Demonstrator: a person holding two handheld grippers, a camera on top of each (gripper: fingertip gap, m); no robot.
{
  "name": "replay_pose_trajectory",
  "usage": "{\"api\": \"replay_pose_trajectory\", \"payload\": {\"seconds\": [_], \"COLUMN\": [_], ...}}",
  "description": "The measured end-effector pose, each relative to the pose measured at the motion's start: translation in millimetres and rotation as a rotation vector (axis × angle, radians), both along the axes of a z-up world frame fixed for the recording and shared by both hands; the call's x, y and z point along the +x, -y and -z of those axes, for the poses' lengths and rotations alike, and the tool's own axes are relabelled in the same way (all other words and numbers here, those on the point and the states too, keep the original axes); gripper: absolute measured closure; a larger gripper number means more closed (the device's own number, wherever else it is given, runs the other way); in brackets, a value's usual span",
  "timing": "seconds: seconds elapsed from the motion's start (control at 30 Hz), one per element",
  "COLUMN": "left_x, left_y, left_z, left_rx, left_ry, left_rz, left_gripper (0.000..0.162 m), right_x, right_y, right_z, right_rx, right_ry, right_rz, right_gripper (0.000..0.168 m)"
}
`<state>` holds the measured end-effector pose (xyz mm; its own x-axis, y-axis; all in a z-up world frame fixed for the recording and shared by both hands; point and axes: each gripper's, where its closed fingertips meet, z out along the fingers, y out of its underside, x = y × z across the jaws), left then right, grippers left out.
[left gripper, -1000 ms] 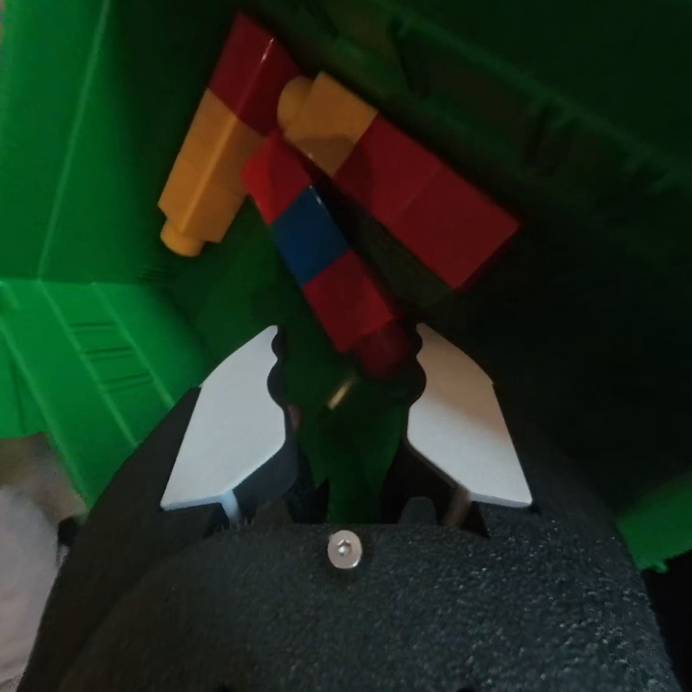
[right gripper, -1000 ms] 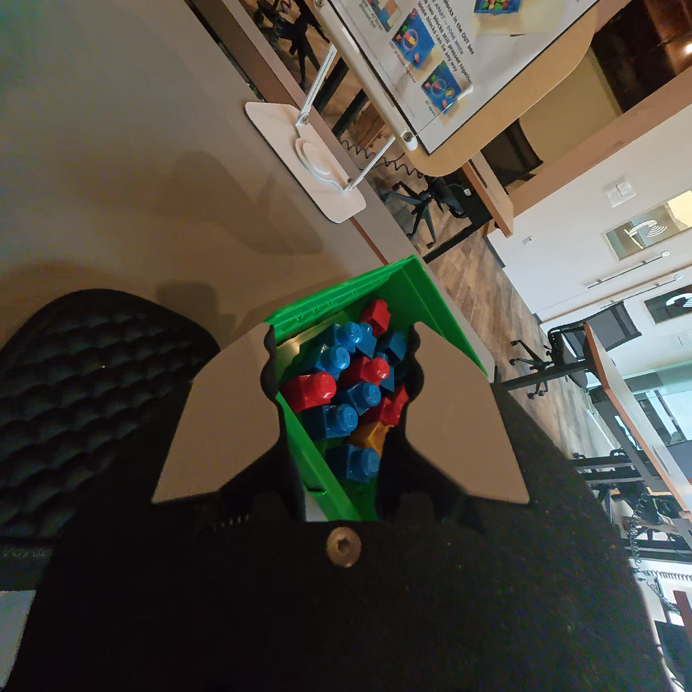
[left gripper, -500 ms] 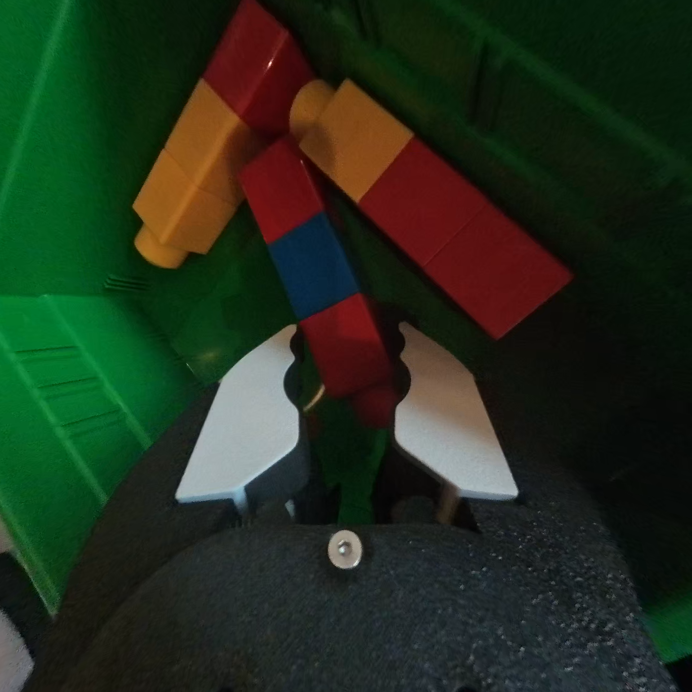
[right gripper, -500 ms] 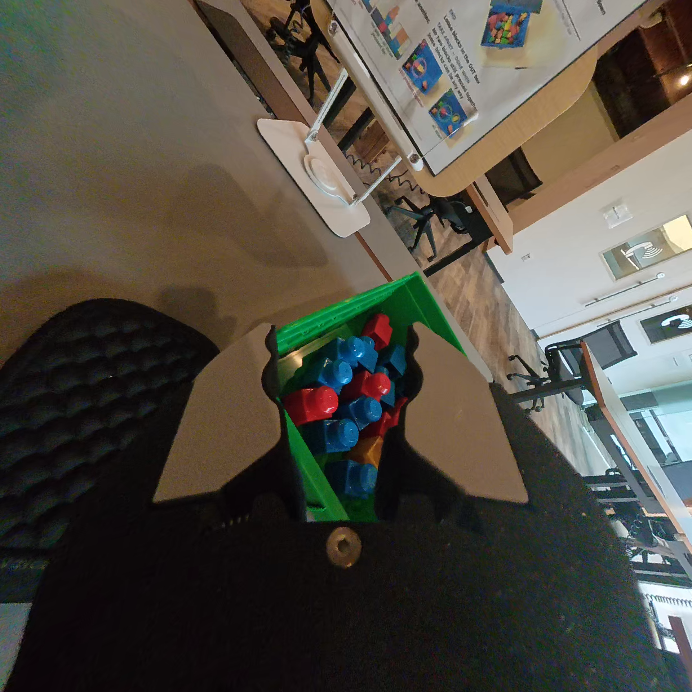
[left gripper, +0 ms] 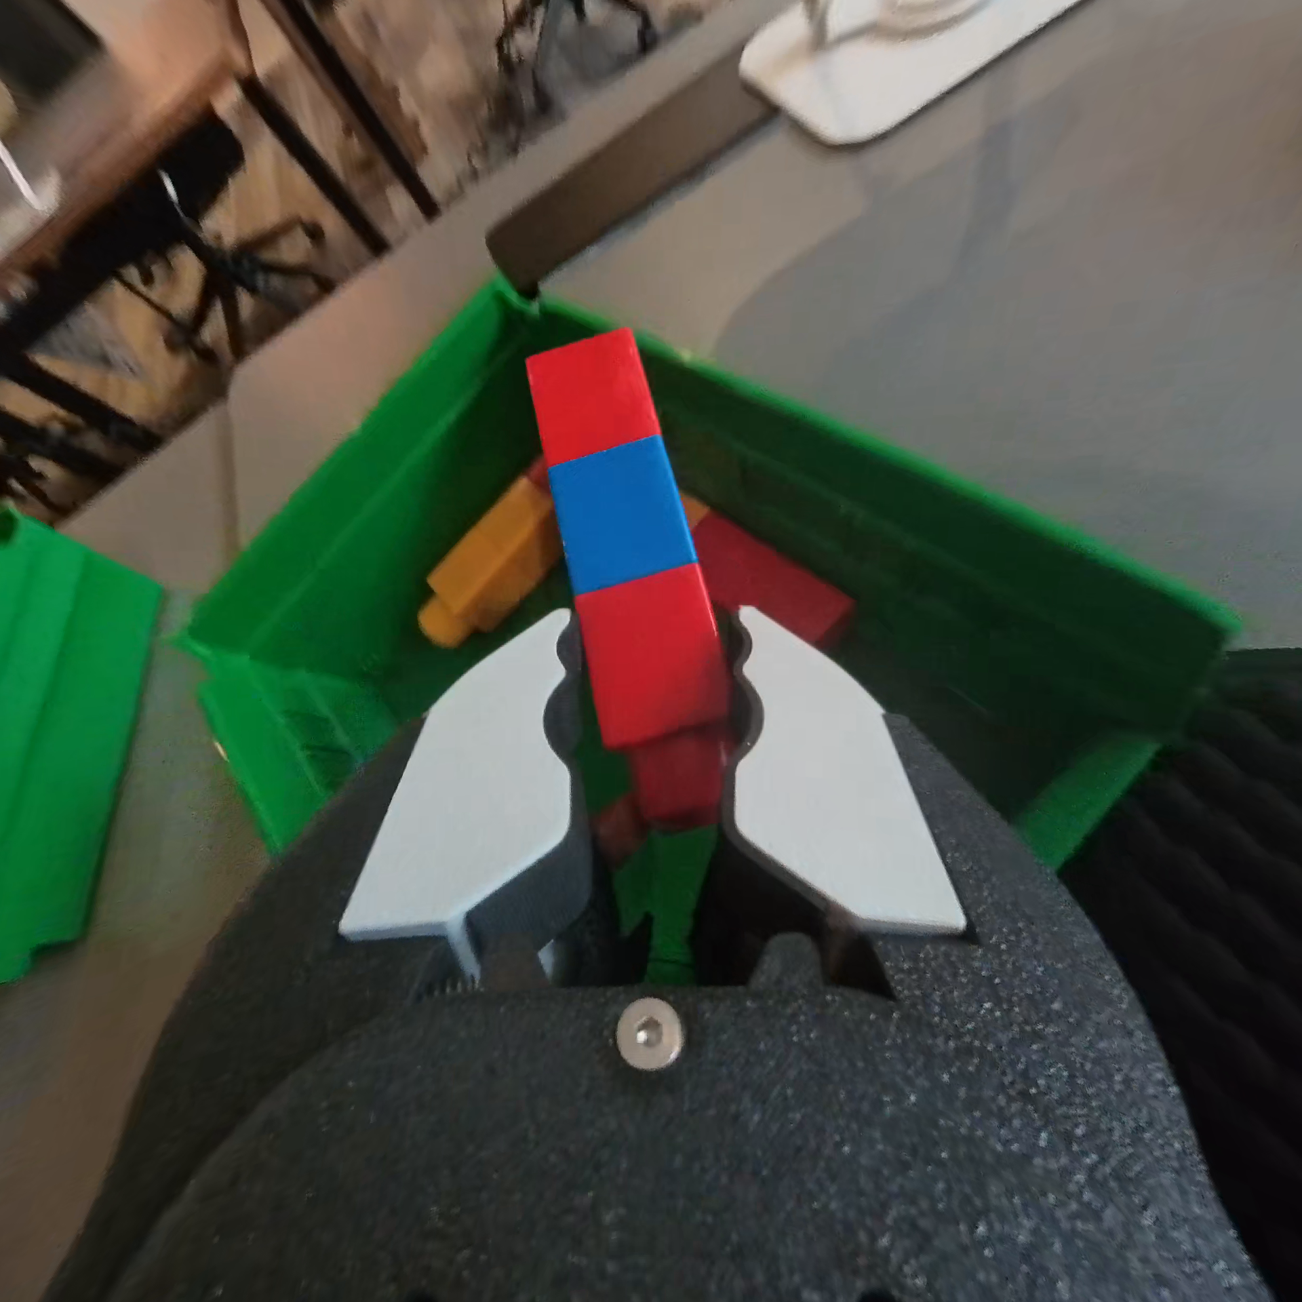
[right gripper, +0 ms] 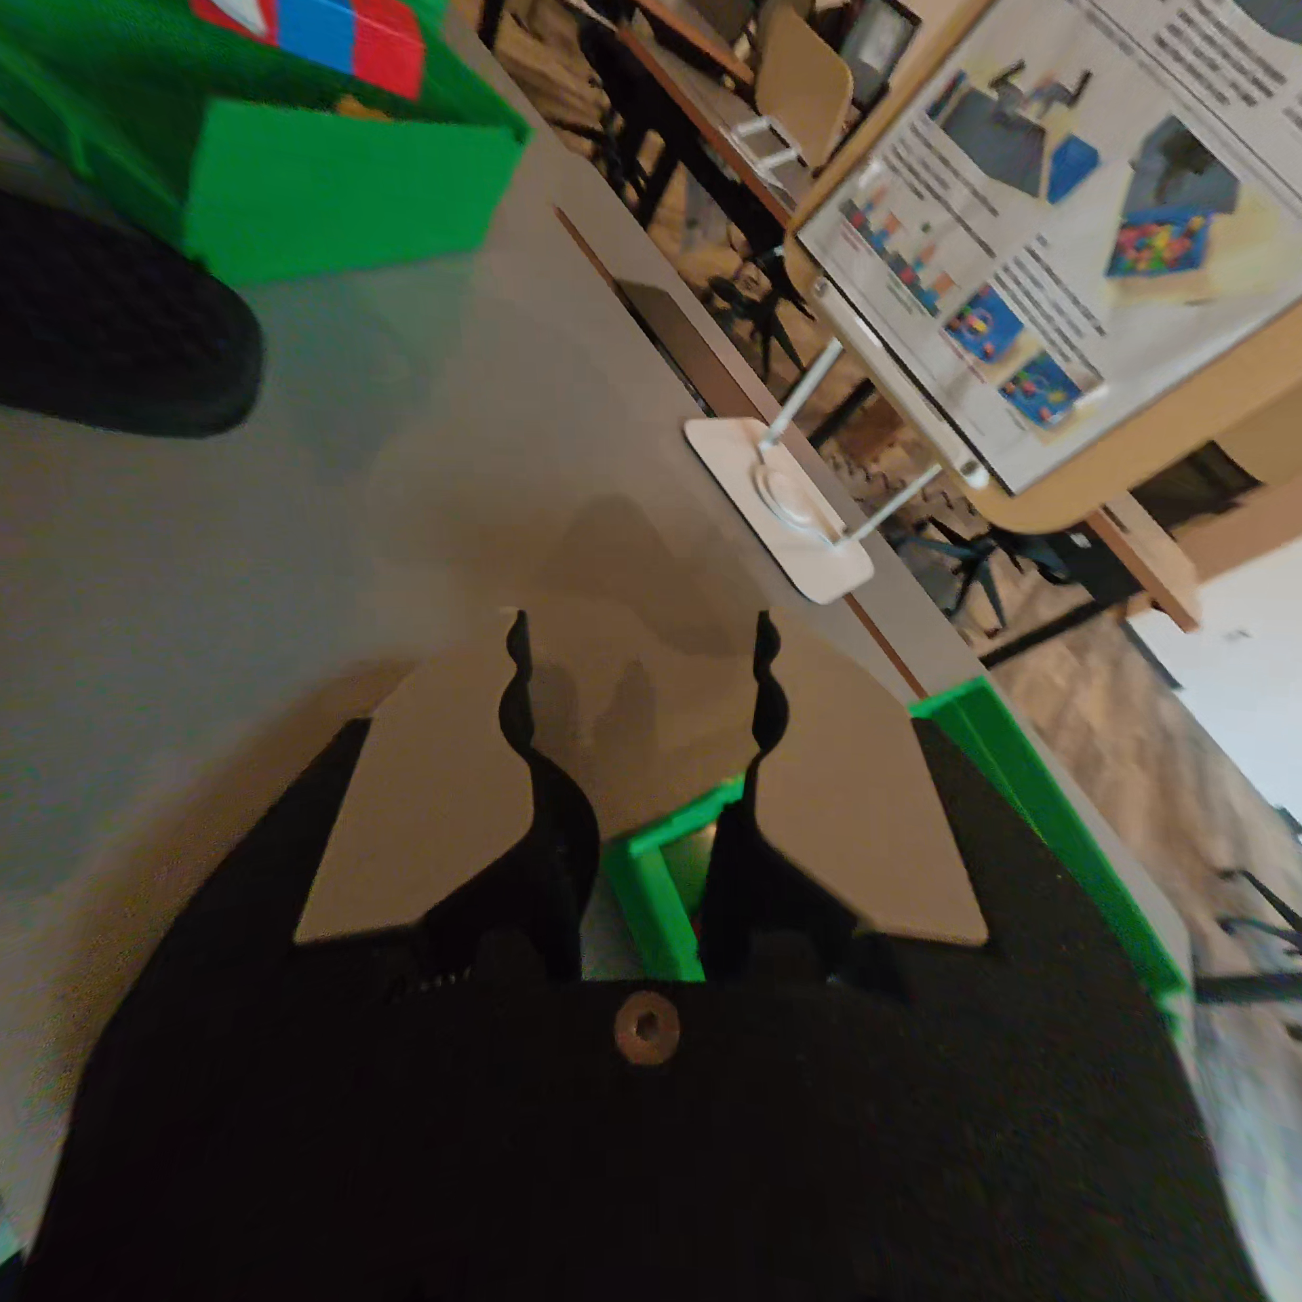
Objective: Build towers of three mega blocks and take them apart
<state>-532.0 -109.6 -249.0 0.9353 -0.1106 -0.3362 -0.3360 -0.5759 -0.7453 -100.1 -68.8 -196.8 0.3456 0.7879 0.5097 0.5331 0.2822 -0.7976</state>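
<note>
Red, blue and red plastic make up the three-block tower (left gripper: 623,542) that my left gripper (left gripper: 652,694) has clamped by its bottom red block, the jaws drawn in against both sides with the stud end toward the palm. In the left wrist view the tower stands out above the green bin (left gripper: 881,507), which sits at the far edge of the bench (left gripper: 1057,296); an orange tower (left gripper: 493,571) and a red tower (left gripper: 768,585) lie on the bin floor behind it. I judge the tower light, rigid and smooth-sided, likely to pivot or slip if held by one block only, so the free red end is where the other claw should take hold. In the right wrist view my right gripper (right gripper: 641,704) is spread wide and holds nothing, over bare bench. That view alone shows a second green bin (right gripper: 648,895) just beneath the claw, its contents hidden, and a poster stand (right gripper: 782,514) at the bench edge; the held tower appears only at its top left corner.
</note>
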Motion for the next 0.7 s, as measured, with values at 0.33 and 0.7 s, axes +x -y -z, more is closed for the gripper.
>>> {"api": "replay_pose_trajectory", "payload": {"seconds": [0.33,0.7], "left_x": [144.1,249.7], "left_y": [19.3,57.9], "left_z": [-65.0,-48.4], "left_rx": [0.213,0.145], "left_ry": [0.05,0.119], "left_rz": [0.522,0.954], "left_gripper": [0.124,0.124], "right_x": [-92.8,-146.7], "right_y": [37.3,74.3], "right_z": [-3.0,-10.4], "right_rx": [-0.092,-0.257], "right_ry": [-0.13,-0.163], "right_rz": [-0.424,-0.886], "right_gripper": [0.107,0.103]}}
